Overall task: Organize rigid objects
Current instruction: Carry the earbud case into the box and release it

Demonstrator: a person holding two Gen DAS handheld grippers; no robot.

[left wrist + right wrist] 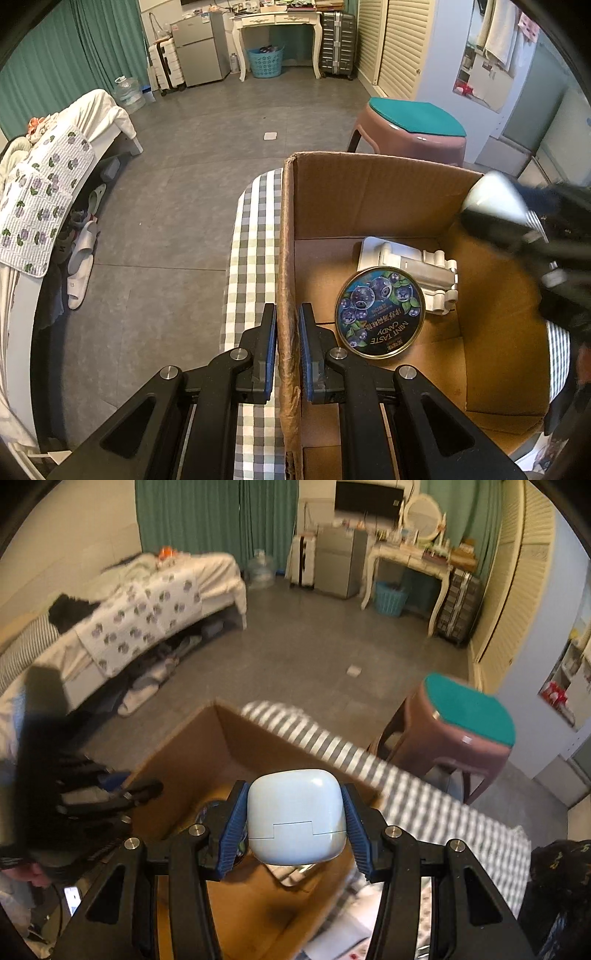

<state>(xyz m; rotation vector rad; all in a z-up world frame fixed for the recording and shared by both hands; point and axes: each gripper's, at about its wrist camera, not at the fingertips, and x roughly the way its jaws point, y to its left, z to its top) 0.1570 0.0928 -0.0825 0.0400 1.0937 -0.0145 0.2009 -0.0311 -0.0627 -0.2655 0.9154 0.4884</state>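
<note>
While the left hand-held gripper (287, 325) pinches the near left wall of the cardboard box (369, 192) between its two blue ribbed pads, jaws closed on the corrugated edge at the lower middle of the left wrist view, the right hand-held gripper (293, 821) grips one pale blue case (296, 818) at the lower middle of its own view. That case is smooth plastic, a rounded square with soft corners and a stepped seam across its lower face; both blue toothed pads press on its sides, and it sits above the open box. In the left wrist view the same case (493, 199) appears blurred at the right edge, over the box's right side.

Two things lie on the brown box floor, right of centre in the left wrist view. One is a round flat tin (380, 312) with a glossy printed lid showing blueberries and the words MINT TASTE CANDY. Just behind it, touching or partly under its rim, lies one white moulded plastic stand (417, 273), blocky, with hinge-like knuckles.

The box stands on a worktop covered by a green and white checked cloth (255, 236), a woven-looking fabric. Beyond it stands one pink plastic stool (413, 136) topped with a teal pad, on a grey tiled floor (207, 155).
</note>
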